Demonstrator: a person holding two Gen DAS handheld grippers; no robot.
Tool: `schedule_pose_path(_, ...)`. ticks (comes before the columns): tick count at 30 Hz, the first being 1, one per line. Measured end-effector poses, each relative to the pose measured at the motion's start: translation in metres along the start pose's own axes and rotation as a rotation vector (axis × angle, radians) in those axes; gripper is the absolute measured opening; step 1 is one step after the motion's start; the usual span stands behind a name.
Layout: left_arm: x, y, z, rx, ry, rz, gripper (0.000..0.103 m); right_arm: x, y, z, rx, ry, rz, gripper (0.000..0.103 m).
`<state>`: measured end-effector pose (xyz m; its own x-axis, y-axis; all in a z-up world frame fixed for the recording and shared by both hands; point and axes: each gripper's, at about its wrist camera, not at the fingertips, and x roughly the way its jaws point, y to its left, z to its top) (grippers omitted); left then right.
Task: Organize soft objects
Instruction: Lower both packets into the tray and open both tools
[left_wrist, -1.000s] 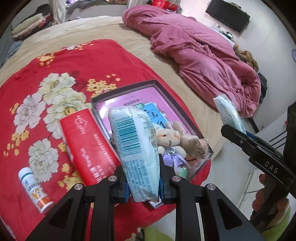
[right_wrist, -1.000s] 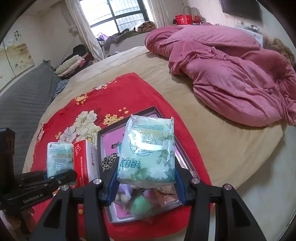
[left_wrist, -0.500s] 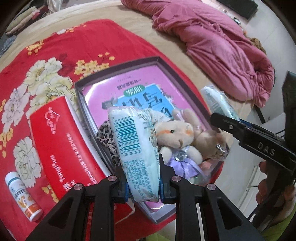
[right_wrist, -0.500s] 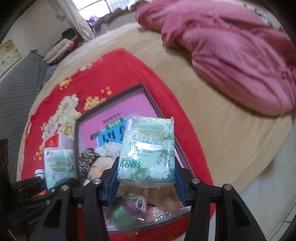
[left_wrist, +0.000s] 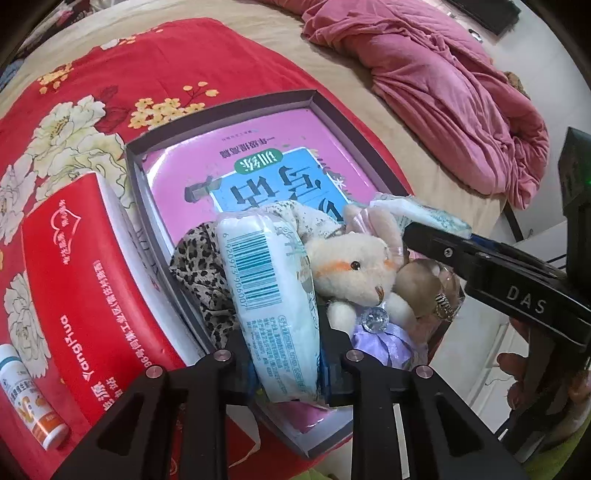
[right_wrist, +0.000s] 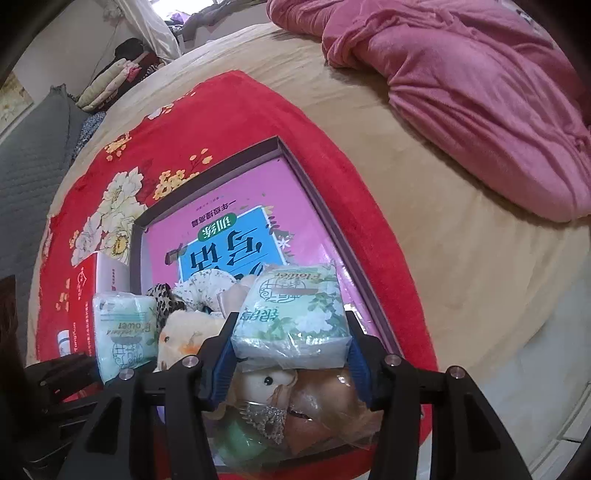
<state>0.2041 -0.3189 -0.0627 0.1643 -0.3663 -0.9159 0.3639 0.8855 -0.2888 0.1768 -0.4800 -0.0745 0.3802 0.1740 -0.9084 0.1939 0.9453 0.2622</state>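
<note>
My left gripper (left_wrist: 284, 354) grips a white-and-blue tissue pack (left_wrist: 266, 280) held on edge, barcode up; its jaws are opening, though the pads still touch the pack. It hangs low over the near left end of the dark-rimmed box (left_wrist: 221, 107), next to a cream plush bunny (left_wrist: 351, 273) and a leopard-print cloth (left_wrist: 199, 266). A green flowered tissue pack (right_wrist: 295, 306) lies flat in my right gripper (right_wrist: 291, 332), which is shut on it just above the bagged plush toys (right_wrist: 273, 384) at the box's near right end.
The box lies on a red flowered blanket (left_wrist: 110, 66) on a beige bed. A red tissue box (left_wrist: 81, 280) and a small white bottle (left_wrist: 26, 402) lie left of it. A pink quilt (right_wrist: 461, 92) is heaped at the far right. The bed edge is close below.
Both grippers have come down and forward over the box with their packs. They now sit just above the plush toys, where earlier they were higher and nearer the bed edge.
</note>
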Motion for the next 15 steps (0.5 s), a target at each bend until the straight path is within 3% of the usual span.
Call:
schedule_pose_path(2,-0.001,-0.001,0.0,0.005,-0.004,-0.011,0.031,-0.005,-0.001,-0.001,0.004,-0.007,0.004,0.052)
schedule_pose_path(4,-0.002,-0.001,0.0,0.01,-0.01,-0.018,0.054,-0.012,-0.001,-0.003,0.005,-0.025,0.011,0.054)
schedule_pose_path(6,-0.004,-0.003,0.0,0.016,-0.015,-0.024,0.067,-0.018,-0.001,-0.005,0.005,-0.044,0.019,0.056)
schedule_pose_path(15,-0.024,-0.002,-0.009,0.02,-0.064,-0.055,0.077,-0.029,0.009,-0.011,-0.027,-0.077,-0.023,0.056)
